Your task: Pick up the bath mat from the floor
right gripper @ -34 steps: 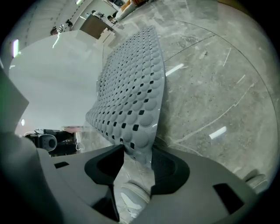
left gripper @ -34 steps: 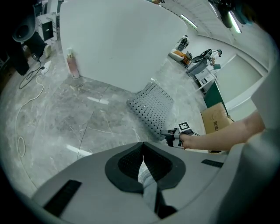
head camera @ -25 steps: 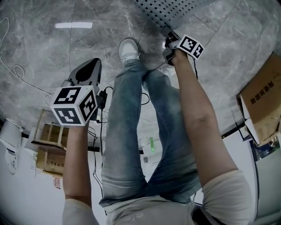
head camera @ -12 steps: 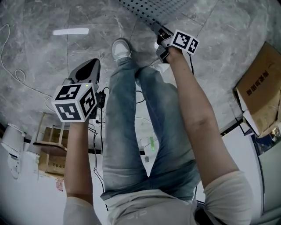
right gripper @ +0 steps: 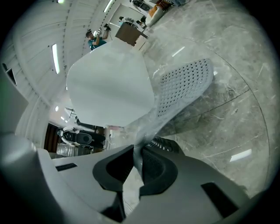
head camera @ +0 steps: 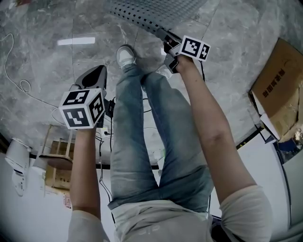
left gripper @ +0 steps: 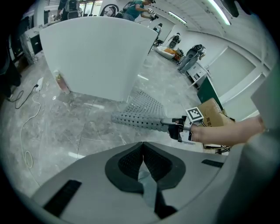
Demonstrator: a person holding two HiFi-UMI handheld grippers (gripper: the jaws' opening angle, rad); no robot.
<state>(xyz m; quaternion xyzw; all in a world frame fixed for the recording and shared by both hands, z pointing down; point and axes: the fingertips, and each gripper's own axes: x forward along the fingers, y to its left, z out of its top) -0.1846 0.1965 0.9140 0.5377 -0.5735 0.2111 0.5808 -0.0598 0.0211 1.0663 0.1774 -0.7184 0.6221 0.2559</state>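
The bath mat [head camera: 156,12] is grey, soft and full of small holes. My right gripper [head camera: 164,35] is shut on one edge of it at the top of the head view. In the right gripper view the mat [right gripper: 183,87] hangs away from the jaws [right gripper: 139,159] over the marble floor, its edge pinched between the pads. In the left gripper view the mat [left gripper: 140,118] is rolled and droops from the right gripper [left gripper: 178,129]. My left gripper [head camera: 97,71] hovers at the left, away from the mat, shut [left gripper: 142,164] with nothing held.
The person's legs and a white shoe [head camera: 125,56] stand between the grippers. A cardboard box [head camera: 279,90] lies at the right. At the lower left is a wooden stool [head camera: 57,151], and a cable [head camera: 14,80] trails on the floor. A white partition [left gripper: 96,57] stands behind the mat.
The right gripper has lifted with the mat's edge in it, pulling the mat up off the floor. The left gripper has risen a little, still shut.
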